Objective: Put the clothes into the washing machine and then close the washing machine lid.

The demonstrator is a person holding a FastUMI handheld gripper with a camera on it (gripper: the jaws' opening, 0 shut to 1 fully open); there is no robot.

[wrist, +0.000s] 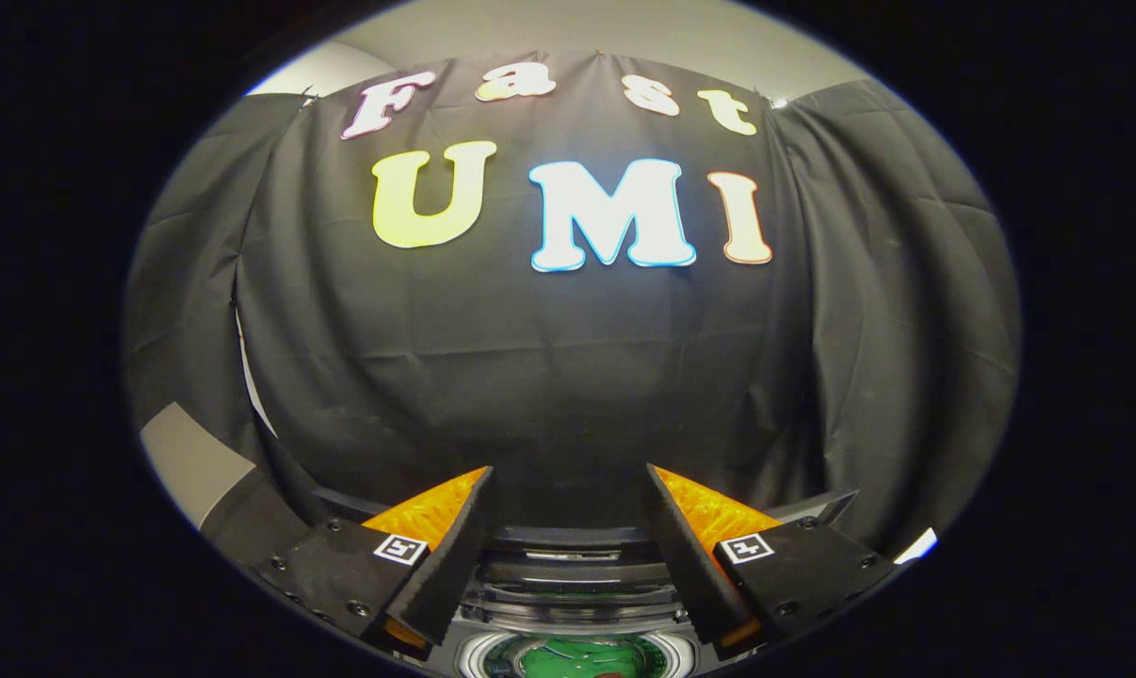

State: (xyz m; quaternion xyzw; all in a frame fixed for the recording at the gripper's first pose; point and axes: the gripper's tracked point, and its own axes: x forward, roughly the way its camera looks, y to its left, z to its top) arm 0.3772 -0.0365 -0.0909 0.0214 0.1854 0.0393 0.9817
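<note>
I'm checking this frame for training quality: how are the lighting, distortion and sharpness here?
Gripper view: strong fisheye bowing, the black cloth wall bulges outward; lighting is dim and even, with no harsh glare on the cloth; the open gripper is sharp, its fingers holding nothing; between and below them the washing machine shows small bright reflections on its rim, with something green inside.

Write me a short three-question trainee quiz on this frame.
1. True or false: the hand-held gripper is clamped on a garment.
2. What sits below and between the fingers? A) a laundry basket B) the washing machine's round opening C) a sink
3. What colour shows inside that opening?

Key:
1. False; its fingers are spread with nothing between them.
2. B
3. Green, likely clothes, though little of it is visible.
</note>
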